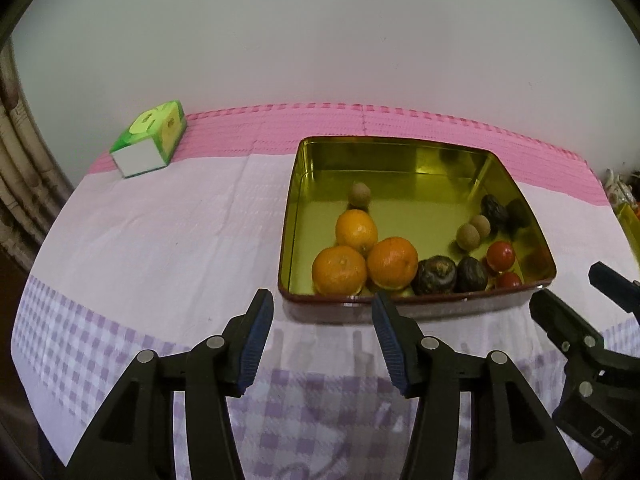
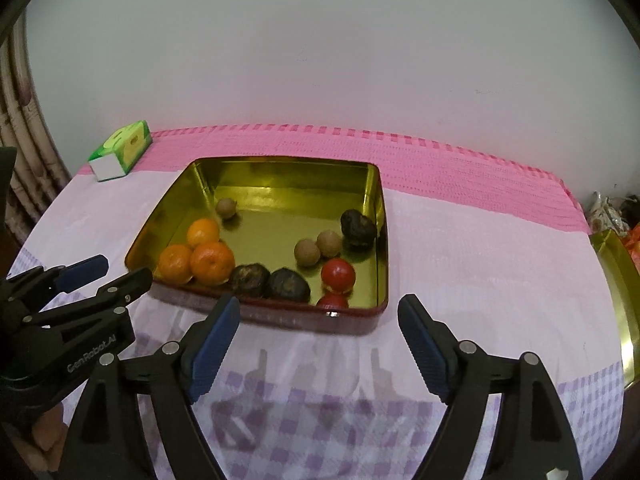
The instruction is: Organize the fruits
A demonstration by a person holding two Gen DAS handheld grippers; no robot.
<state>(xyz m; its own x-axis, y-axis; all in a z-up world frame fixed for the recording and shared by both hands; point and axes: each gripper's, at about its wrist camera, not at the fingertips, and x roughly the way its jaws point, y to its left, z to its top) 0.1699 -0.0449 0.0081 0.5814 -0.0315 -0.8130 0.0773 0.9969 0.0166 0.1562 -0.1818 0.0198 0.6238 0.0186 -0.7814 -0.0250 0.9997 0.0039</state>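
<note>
A gold square tin [image 1: 400, 156] [image 2: 280, 172] sits on the table and holds the fruit. Three oranges [image 1: 362, 256] [image 2: 200, 256] cluster at its near left. Three dark wrinkled fruits [image 1: 452, 274] [image 2: 272, 280] lie near the front and far right. Three small brown round fruits [image 1: 474, 232] [image 2: 318, 248] and two red tomatoes [image 1: 501, 255] [image 2: 338, 274] lie at the right. My left gripper [image 1: 323, 300] is open and empty just before the tin's front rim. My right gripper [image 2: 320, 306] is open and empty at the tin's front right; it also shows in the left wrist view [image 1: 568, 284].
A green tissue box [image 1: 150, 138] [image 2: 120, 151] stands at the back left on the pink cloth. A second gold tin [image 2: 618, 280] lies at the right table edge. A white wall rises behind the table. Checked purple cloth covers the near side.
</note>
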